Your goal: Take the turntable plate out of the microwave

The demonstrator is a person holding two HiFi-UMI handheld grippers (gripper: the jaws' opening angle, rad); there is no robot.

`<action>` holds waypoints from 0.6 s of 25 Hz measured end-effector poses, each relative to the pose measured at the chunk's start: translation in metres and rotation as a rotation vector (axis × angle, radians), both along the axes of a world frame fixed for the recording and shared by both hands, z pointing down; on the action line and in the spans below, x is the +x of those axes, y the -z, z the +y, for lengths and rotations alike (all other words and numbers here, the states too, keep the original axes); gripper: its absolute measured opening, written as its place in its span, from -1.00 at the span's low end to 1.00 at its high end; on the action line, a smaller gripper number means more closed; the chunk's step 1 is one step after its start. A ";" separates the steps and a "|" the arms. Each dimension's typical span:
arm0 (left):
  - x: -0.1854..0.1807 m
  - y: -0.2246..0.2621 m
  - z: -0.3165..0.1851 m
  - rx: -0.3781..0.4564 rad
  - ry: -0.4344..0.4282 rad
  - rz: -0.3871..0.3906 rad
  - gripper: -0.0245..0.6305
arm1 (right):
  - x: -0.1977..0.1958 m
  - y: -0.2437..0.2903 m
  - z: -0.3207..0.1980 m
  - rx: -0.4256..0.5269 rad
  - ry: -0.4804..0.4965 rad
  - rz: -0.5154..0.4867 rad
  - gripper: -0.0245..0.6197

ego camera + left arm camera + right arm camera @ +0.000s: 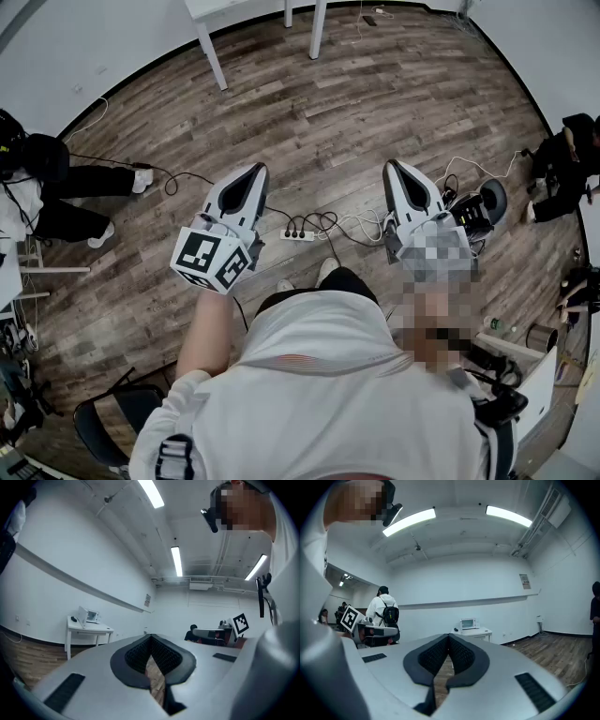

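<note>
Grey-brown wood-plank floor [375,94] fills most of the head view. Person in a white shirt [309,375] stands on it, one tool in each hand, both held out level in front.

White-legged counter [474,633] stands against the far white wall, well away from the person. Both tool views look toward it, so the tools are likely held level just to carry them during the walk over. No reach has started.

Left white-and-grey tool [253,175], with its black-and-white marker cube at the rear: jaws together, nothing between the dark ribbed pads, only floor shows through the slit. Right white-and-grey tool [396,176]: same, jaws together and empty. Both will need to spread before they can take a plate rim.

Small white boxy microwave [468,623] sits on the counter top, back from the front edge. In the left tool view its door looks swung open to the side, but it is too small to be sure.

White power strip [298,234] with black cables lies on the floor just ahead of the feet; trip risk on the way, I'd say.

Turntable plate: not visible in any view, presumably inside the microwave. Task judged at its very start.
</note>
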State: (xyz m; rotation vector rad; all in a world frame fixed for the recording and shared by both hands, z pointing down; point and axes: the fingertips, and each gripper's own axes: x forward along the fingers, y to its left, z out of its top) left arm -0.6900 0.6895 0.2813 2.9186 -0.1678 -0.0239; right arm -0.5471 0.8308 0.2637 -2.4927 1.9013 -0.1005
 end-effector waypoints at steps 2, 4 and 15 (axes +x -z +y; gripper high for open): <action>0.011 -0.001 -0.004 0.000 0.005 -0.006 -0.90 | 0.010 -0.003 -0.008 -0.003 0.011 -0.013 -0.91; 0.024 -0.003 -0.009 -0.002 0.009 -0.011 -0.90 | 0.023 -0.006 -0.014 -0.005 0.018 -0.021 -0.92; 0.134 0.002 -0.037 0.041 0.076 -0.030 -0.90 | 0.146 -0.015 -0.046 0.032 0.072 -0.046 -0.92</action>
